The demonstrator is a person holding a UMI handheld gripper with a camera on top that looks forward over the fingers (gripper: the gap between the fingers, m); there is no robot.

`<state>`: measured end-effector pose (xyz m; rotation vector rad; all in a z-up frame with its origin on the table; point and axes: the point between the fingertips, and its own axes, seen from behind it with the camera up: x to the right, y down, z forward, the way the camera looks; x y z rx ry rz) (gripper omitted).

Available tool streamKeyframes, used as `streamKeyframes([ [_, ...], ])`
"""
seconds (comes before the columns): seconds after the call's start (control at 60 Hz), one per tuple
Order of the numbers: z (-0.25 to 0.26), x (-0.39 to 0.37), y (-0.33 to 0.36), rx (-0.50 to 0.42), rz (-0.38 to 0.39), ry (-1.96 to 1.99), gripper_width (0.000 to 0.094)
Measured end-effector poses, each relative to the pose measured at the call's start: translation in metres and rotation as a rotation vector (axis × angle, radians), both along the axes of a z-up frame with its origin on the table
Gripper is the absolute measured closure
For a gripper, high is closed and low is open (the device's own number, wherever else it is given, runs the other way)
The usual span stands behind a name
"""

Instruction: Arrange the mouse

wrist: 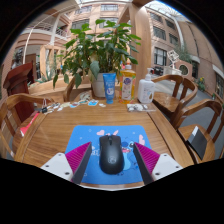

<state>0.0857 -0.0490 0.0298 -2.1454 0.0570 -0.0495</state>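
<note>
A black computer mouse (pixel 111 153) lies on a blue patterned mouse pad (pixel 90 135) at the near edge of a wooden table (pixel 60 125). My gripper (pixel 112 158) is low over the pad with the mouse standing between its fingers. The left finger (pixel 79 158) and the right finger (pixel 146 158) flank the mouse closely. A thin strip of blue pad shows beside the mouse on the right. The mouse rests on the pad, its front pointing away from me.
A potted plant (pixel 100 50) in a blue pot (pixel 109 86) stands at the table's far side, with an orange-labelled bottle (pixel 127 82) and a white bottle (pixel 146 90) beside it. Wooden chairs (pixel 178 95) surround the table. A dark flat object (pixel 197 143) lies at the right.
</note>
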Motion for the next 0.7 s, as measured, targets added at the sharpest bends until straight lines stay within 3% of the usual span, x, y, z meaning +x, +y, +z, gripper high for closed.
streamKeyframes([
  [0.417, 0.132, 0.0, -0.13, 0.128, -0.009, -0.073, 0.0083],
  [0.7, 0.154, -0.012, -0.217, 0.146, 0.004, -0.095, 0.0084],
])
